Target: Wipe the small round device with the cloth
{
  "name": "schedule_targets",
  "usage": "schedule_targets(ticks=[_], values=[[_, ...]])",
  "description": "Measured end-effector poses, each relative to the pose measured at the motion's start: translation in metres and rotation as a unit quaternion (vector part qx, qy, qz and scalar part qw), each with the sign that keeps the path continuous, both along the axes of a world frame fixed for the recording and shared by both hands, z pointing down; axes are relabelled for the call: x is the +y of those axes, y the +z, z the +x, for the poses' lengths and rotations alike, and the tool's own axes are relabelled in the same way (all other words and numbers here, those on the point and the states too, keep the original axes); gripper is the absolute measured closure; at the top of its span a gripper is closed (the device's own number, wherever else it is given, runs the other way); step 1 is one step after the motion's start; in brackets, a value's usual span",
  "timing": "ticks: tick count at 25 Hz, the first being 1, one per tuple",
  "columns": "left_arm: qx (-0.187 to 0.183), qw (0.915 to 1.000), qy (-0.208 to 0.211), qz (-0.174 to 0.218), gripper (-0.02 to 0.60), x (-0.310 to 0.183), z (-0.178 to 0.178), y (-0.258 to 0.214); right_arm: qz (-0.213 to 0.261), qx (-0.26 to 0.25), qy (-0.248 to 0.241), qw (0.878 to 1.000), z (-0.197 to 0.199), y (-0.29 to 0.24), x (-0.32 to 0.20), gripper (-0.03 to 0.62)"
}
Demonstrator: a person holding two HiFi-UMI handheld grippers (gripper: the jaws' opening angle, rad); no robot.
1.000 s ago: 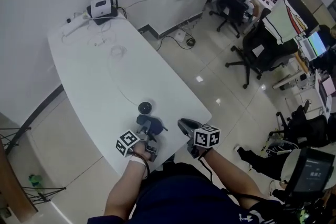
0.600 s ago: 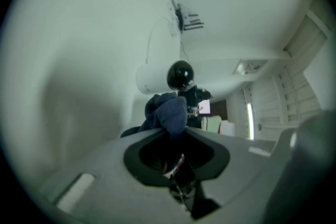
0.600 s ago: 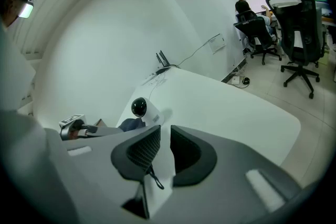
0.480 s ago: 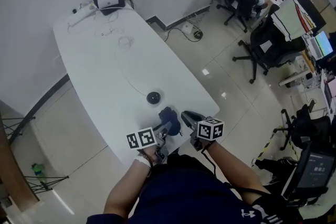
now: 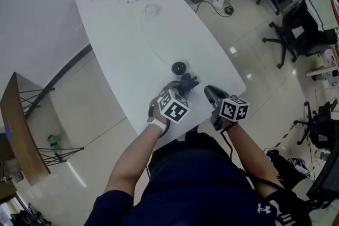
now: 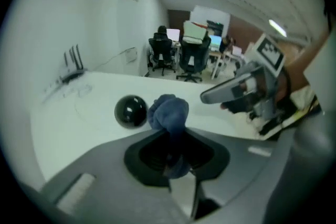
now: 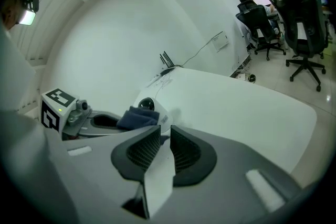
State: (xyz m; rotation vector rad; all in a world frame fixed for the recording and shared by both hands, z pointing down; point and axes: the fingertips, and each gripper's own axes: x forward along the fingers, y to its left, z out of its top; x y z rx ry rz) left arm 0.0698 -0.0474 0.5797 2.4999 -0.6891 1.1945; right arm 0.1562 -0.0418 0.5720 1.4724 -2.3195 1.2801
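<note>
Blue cloth point(image 6: 168, 113) juts lengthwise from left claw point(image 6: 170, 138) toward round device point(image 6: 130, 111).

The left gripper point(image 5: 183, 90) rolled over in the hand and came up a little. The blue cloth point(image 5: 188, 82) in its jaws turned with it and ended up beside the round device point(image 5: 179, 67).

Bright even light, warped fisheye edges

An office, with swivel chairs point(image 5: 296, 26) and monitors point(image 6: 172, 35).
</note>
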Motion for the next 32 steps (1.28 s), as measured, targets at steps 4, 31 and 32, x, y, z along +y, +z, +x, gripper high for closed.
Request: schedule_targets(ticks=[4, 31, 32], values=[[-0.183, 0.9665, 0.126, 0.127, 0.520, -0.024, 0.018, 0.029, -0.006, -0.001, 0.009, 1.000, 0.012, 0.005, 0.014, 0.530], [-0.031, 0.9946, -0.010, -0.098, 0.520, -0.145, -0.051, 0.009, -0.017, -0.003, 0.040, 0.999, 0.034, 0.010, 0.025, 0.534], [-0.029, 0.9924, -0.016, -0.118, 0.520, -0.141, -0.051, 0.014, -0.019, -0.004, 0.044, 0.999, 0.036, 0.012, 0.027, 0.537]])
